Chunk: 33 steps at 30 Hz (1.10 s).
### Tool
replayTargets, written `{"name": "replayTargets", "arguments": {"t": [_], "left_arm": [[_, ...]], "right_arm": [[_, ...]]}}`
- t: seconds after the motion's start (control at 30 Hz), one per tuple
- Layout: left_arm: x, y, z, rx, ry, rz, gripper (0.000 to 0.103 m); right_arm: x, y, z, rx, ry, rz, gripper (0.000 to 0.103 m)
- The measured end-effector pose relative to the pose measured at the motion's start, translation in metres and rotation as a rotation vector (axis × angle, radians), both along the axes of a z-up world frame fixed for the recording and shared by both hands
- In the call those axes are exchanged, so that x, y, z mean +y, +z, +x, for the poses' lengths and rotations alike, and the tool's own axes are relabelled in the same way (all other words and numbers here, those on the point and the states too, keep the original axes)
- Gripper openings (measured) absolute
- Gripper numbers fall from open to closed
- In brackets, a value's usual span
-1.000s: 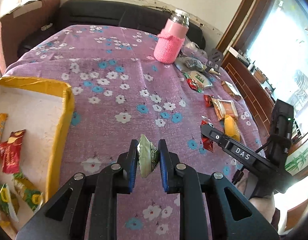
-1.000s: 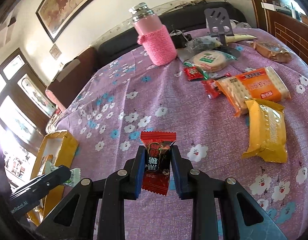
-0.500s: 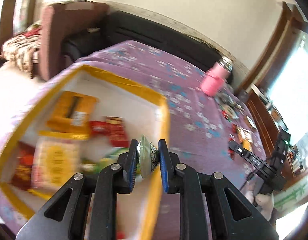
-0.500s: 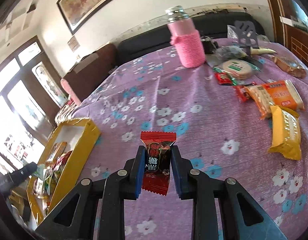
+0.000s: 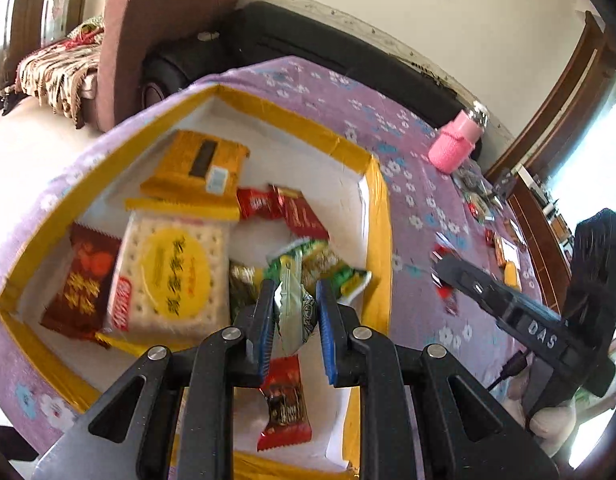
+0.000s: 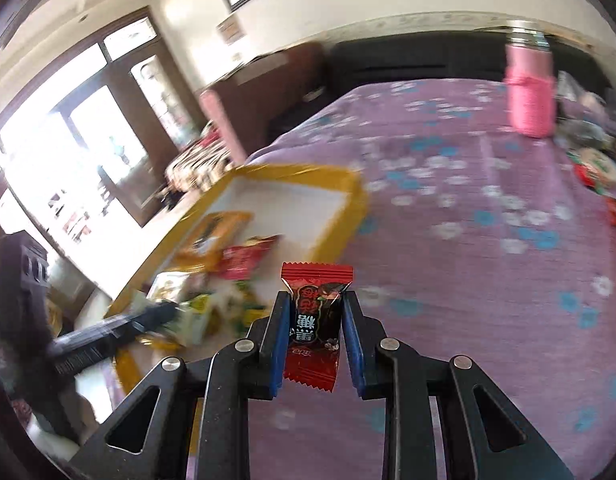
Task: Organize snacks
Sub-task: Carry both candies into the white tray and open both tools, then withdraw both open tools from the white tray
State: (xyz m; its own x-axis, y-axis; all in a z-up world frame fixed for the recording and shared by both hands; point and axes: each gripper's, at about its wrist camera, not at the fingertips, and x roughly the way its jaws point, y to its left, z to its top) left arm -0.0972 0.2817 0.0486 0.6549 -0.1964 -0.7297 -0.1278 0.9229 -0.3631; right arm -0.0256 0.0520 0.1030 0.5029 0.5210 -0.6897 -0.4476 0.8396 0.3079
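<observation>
Now left hand-held gripper [image 5: 295, 312] pinching crinkled silver-green candy [image 5: 293, 312], right hand-held gripper [image 6: 312, 326] clamping red-black candy [image 6: 314, 320]

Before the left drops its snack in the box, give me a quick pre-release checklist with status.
1. Left gripper shut on green-and-silver snack packet: ok.
2. Packet over the yellow box interior, not its rim: ok; snacks lie below it in the left wrist view.
3. Landing spot free: not ok; green packets and a red candy lie under the fingers, so it will land on top of them.
4. Right gripper shut on red candy: ok.
5. Right gripper clear of the drop zone: ok; it is over the purple tablecloth, outside the box.
6. Height above contents: cannot tell.
</observation>
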Motion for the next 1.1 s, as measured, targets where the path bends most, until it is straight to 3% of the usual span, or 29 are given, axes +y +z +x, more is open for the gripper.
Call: {"name": "replayTargets", "arguments": {"t": [0.27, 0.4, 0.5, 0.57, 0.63, 0.7, 0.77, 0.87, 1.1], "left_arm": [[-0.004, -0.017, 0.003, 0.042, -0.038, -0.053, 0.020], [0.004, -0.017, -0.002, 0.049, -0.036, -0.100, 0.040], [0.008, -0.010, -0.009, 0.028, -0.037, -0.124, 0.046], [0.007, -0.004, -0.013, 0.016, -0.039, -0.128, 0.048], [0.005, 0.000, -0.018, 0.008, -0.034, -0.123, 0.050], [-0.002, 0.006, -0.025, -0.004, -0.022, -0.113, 0.067], [-0.018, 0.011, -0.031, -0.022, -0.040, -0.102, 0.072], [-0.050, 0.011, -0.036, -0.036, -0.106, -0.081, 0.073], [-0.107, 0.011, -0.038, -0.036, -0.178, 0.070, 0.073]], "right_arm": [[0.068, -0.009, 0.019, 0.012, 0.054, -0.076, 0.026], [0.082, -0.016, 0.034, 0.036, 0.044, -0.092, 0.029], [0.078, -0.016, 0.033, 0.050, 0.031, -0.068, 0.036], [0.065, -0.010, 0.025, 0.040, 0.002, -0.034, 0.038], [0.043, -0.003, 0.013, 0.019, -0.042, 0.008, 0.056], [0.020, -0.002, 0.002, -0.001, -0.101, 0.028, 0.061], [-0.011, -0.006, -0.011, -0.021, -0.154, 0.022, 0.061], [-0.049, -0.015, -0.024, -0.027, -0.241, 0.004, 0.062], [-0.123, -0.038, -0.033, 0.031, -0.430, 0.039, 0.063]]}}
